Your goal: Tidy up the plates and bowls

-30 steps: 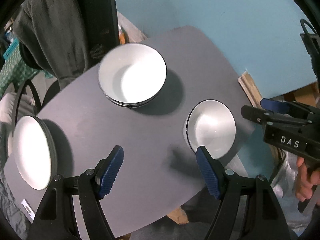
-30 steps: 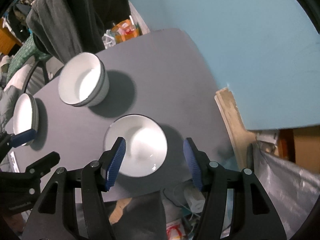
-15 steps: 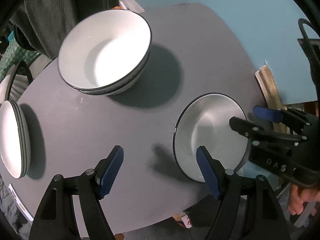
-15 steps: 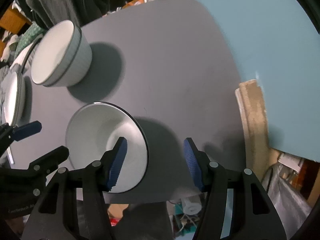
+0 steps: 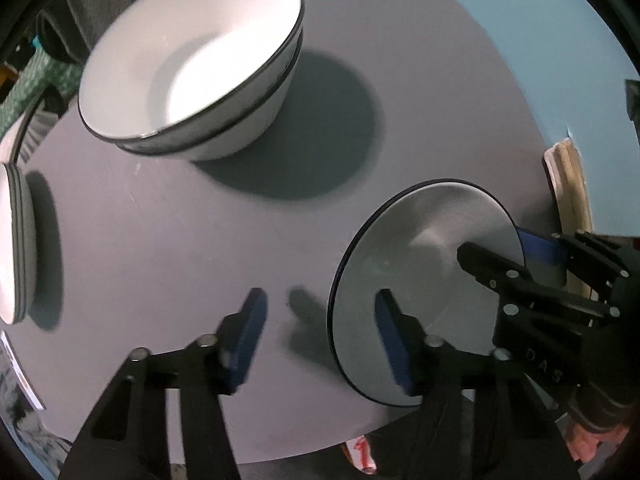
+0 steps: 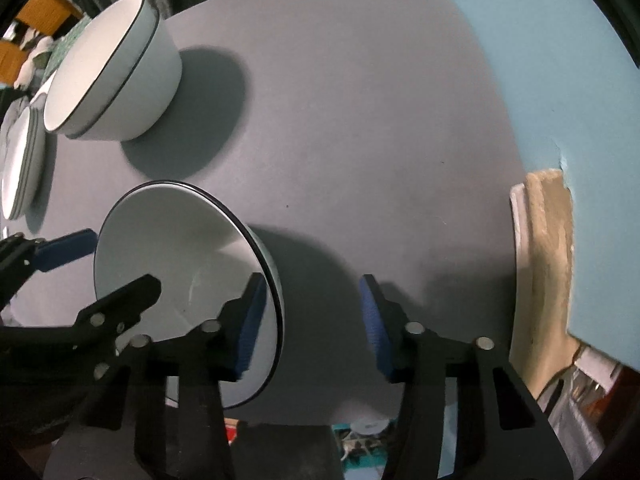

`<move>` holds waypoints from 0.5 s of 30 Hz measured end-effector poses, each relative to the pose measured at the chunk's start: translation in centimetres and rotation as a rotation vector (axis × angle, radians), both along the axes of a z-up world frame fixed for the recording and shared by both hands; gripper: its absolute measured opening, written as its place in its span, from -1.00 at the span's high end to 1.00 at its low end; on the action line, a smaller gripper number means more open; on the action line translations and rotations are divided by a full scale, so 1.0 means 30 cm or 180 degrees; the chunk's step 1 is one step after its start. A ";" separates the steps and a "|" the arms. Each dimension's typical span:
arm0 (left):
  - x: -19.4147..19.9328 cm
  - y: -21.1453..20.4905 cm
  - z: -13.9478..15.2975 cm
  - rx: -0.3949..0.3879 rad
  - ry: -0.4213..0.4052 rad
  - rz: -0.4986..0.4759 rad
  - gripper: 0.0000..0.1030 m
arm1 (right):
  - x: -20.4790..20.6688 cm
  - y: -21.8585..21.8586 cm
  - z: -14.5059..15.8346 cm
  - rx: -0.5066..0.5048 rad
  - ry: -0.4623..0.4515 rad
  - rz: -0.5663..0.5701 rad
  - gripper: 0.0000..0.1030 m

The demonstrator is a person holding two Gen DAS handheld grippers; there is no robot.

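black left gripper (image 5: pixel 316 340) frame, blue ribbed fingers (image 5: pixel 248 336), silver screws.

Grey rounded worktop (image 6: pixel 360 140) over pale blue floor (image 6: pixel 560 80). Pale wooden board (image 6: pixel 548 264) beside its edge. Dark chair (image 5: pixel 104 8) behind.

Both grippers (image 5: pixel 318 330) (image 6: pixel 312 320) downward, fingers (image 5: pixel 248 332) parted.

- The single bowl (image 5: pixel 420 280) stands on the table (image 5: pixel 200 240), near its front right edge.
- The stack of bowls (image 5: pixel 192 68) stands behind it, to the left.
- The stack of plates (image 5: pixel 16 240) lies at the left edge of the table.
- The left gripper (image 5: pixel 320 328) straddles the left rim of the single bowl; the right gripper (image 6: pixel 310 320) straddles its right rim.
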State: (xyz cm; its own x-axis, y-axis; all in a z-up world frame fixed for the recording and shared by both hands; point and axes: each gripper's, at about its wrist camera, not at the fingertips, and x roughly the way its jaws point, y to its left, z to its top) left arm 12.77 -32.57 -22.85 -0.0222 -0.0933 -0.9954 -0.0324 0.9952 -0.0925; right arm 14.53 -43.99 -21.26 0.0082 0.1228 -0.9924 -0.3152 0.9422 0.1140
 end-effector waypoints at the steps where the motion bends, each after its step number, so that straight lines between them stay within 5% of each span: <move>1: -0.001 0.004 -0.004 -0.0018 0.0015 0.0026 0.14 | 0.002 0.005 -0.001 0.0018 0.0009 0.0014 0.28; 6: -0.021 0.018 -0.031 -0.0145 0.0115 0.0080 0.59 | 0.000 0.054 -0.004 0.0154 0.0111 0.0120 0.73; 15: -0.085 0.044 -0.005 -0.0030 0.0077 -0.0051 0.75 | -0.017 0.148 0.011 0.0186 0.0235 0.0182 0.74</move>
State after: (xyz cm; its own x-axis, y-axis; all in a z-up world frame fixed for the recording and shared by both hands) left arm 10.23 -31.24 -22.99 -0.0479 -0.1020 -0.9936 -0.0187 0.9947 -0.1012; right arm 14.03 -39.54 -20.94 -0.0733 0.1785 -0.9812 -0.3570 0.9140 0.1930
